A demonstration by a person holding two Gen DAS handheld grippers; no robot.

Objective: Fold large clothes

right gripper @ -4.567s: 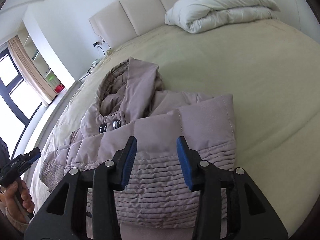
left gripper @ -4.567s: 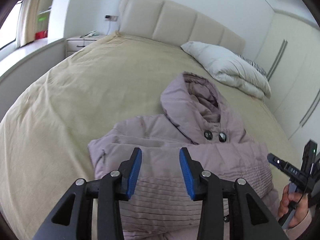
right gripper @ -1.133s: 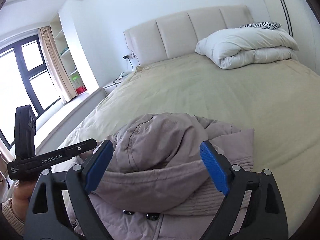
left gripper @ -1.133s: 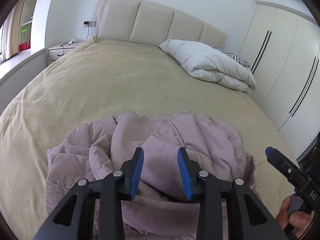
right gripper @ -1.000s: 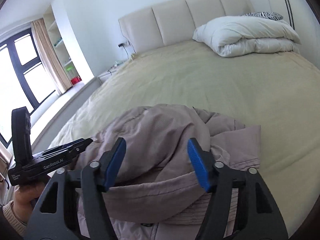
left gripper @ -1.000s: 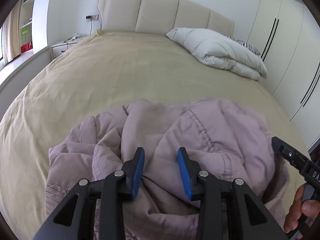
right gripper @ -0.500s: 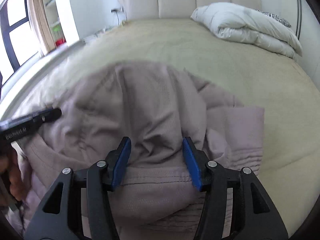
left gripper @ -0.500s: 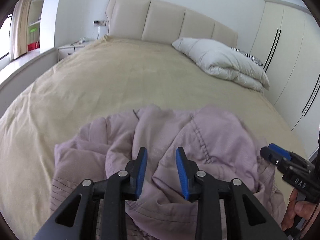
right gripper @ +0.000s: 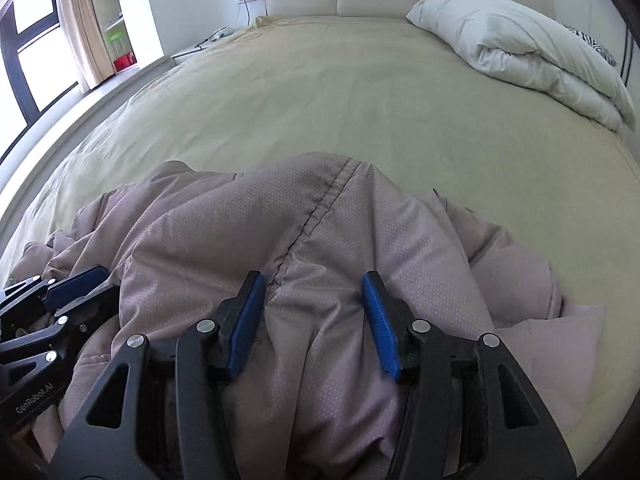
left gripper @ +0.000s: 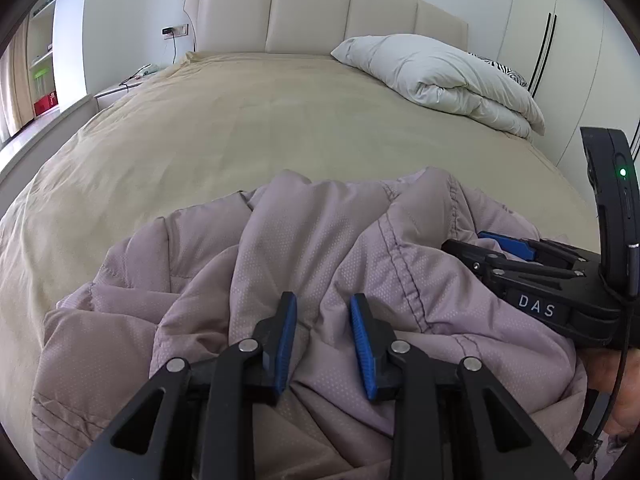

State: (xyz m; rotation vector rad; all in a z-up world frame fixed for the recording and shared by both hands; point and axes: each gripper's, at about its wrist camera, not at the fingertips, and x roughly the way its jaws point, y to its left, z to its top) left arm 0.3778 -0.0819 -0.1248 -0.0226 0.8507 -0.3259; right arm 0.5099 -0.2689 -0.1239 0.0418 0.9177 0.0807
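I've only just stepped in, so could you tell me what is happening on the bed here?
A person holding a gripper in each hand is folding a mauve padded jacket on the beige bedspread. The left gripper and the right gripper each have a bunch of the jacket's fabric between their blue pads, side by side over the heap. The jacket is rumpled rather than flat. A folded white duvet lies by the headboard, apart from it.

Left gripper (left gripper: 323, 334) points forward, its jaws pinched on a fabric fold. Right gripper (right gripper: 314, 318), just to its right, clamps a thicker bunch.
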